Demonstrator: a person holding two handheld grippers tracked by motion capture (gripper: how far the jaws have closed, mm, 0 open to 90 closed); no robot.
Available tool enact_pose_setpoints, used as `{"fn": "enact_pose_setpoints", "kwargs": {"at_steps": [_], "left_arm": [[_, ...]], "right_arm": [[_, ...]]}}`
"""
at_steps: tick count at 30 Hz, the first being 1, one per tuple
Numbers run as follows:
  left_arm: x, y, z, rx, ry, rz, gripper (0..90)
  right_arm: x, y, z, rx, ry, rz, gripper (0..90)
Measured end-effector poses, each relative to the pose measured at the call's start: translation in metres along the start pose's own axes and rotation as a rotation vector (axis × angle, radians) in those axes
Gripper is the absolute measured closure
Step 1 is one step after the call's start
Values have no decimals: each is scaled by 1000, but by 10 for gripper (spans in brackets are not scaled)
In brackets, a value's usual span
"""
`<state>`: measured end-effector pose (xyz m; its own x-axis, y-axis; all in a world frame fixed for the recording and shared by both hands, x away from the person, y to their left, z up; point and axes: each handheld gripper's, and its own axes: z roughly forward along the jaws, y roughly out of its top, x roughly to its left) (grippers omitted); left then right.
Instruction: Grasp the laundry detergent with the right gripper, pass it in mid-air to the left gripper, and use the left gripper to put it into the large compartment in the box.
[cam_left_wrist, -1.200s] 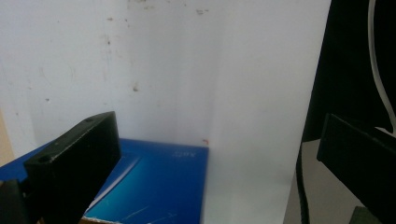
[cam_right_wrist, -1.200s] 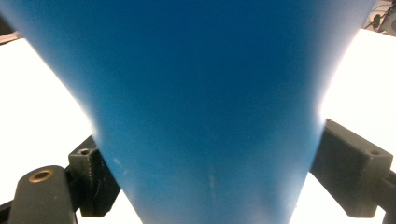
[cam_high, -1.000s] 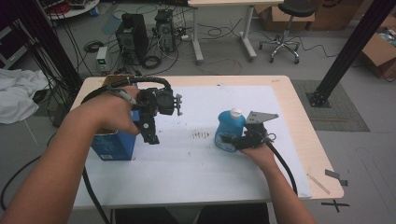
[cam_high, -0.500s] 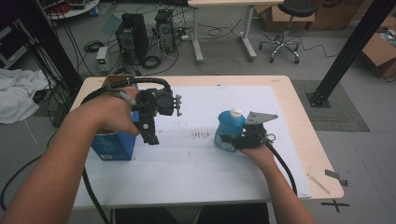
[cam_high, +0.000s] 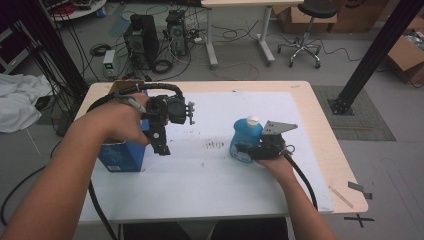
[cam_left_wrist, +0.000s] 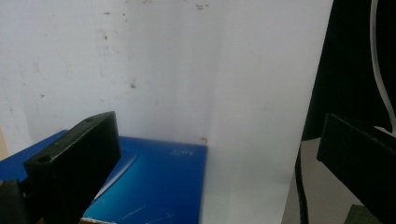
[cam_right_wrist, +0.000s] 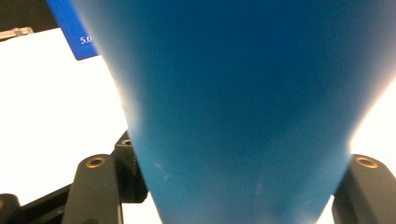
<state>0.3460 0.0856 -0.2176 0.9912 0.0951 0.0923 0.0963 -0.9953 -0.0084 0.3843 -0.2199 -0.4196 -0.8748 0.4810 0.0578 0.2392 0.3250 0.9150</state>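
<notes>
A blue bottle (cam_high: 245, 139) with a white cap (cam_high: 253, 120) stands upright right of the table's middle. My right gripper (cam_high: 243, 150) reaches it from the right at its lower body. Its jaws have just been closing, and in the right gripper view they sit against both sides of the bottle (cam_right_wrist: 243, 93). A blue box (cam_high: 120, 157) stands near the table's left edge. My left gripper (cam_high: 161, 145) hangs over the box's right side, pointing down. In the left gripper view it (cam_left_wrist: 215, 154) is open, with only the box (cam_left_wrist: 154, 186) and white sheet below.
A white sheet (cam_high: 225, 190) covers most of the wooden table (cam_high: 300, 89). Bits of tape (cam_high: 357, 187) lie at the front right corner. Beyond the table are computer towers (cam_high: 142, 35), cables, an office chair (cam_high: 305, 30) and a black slanted post (cam_high: 375, 55).
</notes>
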Motion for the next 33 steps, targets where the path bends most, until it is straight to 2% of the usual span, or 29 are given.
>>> {"fn": "enact_pose_setpoints", "kwargs": {"at_steps": [9,17,24,27,30,33], "left_arm": [[0,-1,0,7,-3,-3,1],[-1,-1,-1,2,-1,-4,1],[-2,-1,-3,2,1,1,1],[-2,-1,-3,3,1,1,1],[-2,-1,-3,3,0,-3,1],[-1,-1,-3,5,0,1,1]], "right_arm": [[0,-1,-1,-12,-9,2,417],[2,-3,-1,-25,-28,-33,446],[3,-3,-1,-27,-40,-41,473],[3,-2,-2,-26,-34,-47,476],[4,3,-6,-58,-13,-45,478],[6,9,-8,-54,-6,-61,478]]}}
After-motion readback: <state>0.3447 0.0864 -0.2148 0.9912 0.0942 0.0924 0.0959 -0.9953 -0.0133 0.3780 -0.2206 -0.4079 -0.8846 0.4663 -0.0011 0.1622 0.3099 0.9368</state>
